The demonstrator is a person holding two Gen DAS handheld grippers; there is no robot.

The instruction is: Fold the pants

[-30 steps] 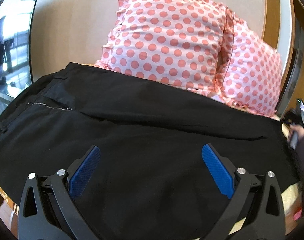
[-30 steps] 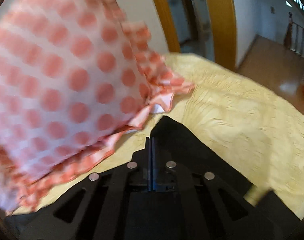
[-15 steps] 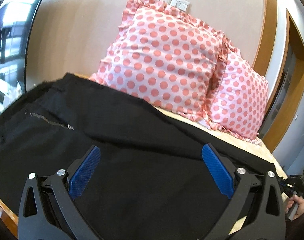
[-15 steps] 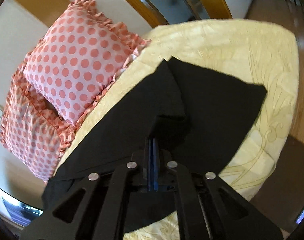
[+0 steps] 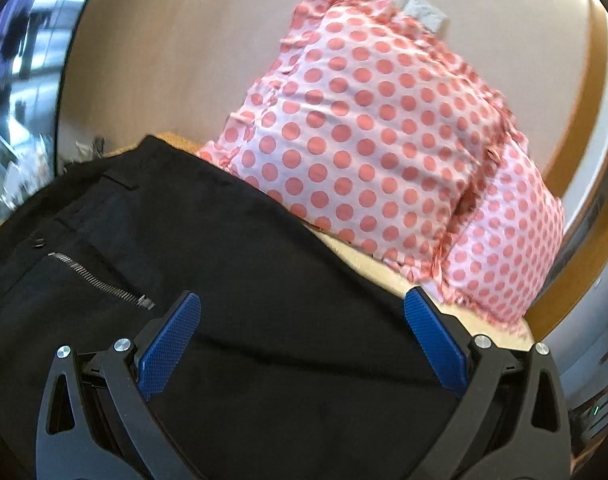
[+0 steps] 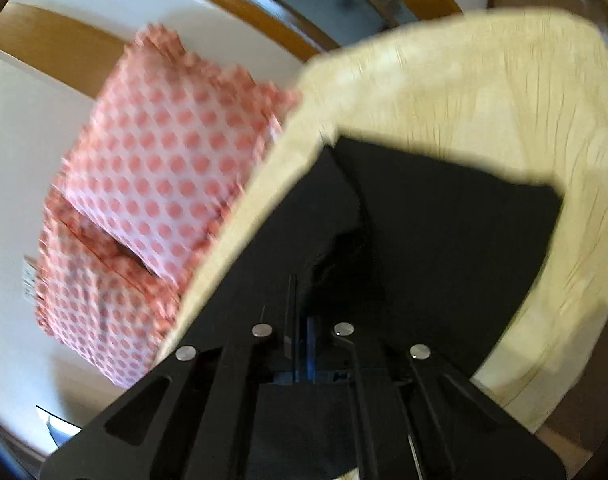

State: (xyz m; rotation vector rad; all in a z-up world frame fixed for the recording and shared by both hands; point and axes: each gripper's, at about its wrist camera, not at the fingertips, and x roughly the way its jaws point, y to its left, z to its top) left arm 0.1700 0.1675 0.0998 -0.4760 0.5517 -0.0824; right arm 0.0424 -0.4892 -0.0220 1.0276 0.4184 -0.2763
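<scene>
on the bed: black pants (image 5: 287,288) lie spread.
left gripper (image 5: 301,344): i hover, fingers spread, empty.
right gripper (image 6: 299,344): pinching the leg end.
step: i judge first fold.
next: carry the end toward the waistband.

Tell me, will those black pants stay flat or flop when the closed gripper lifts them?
Probably flop: the black pants already bunch and drape where the right gripper pinches them. They look thin and fairly light, lying smooth on the bed, and the zipper end may hang heavier.
</scene>
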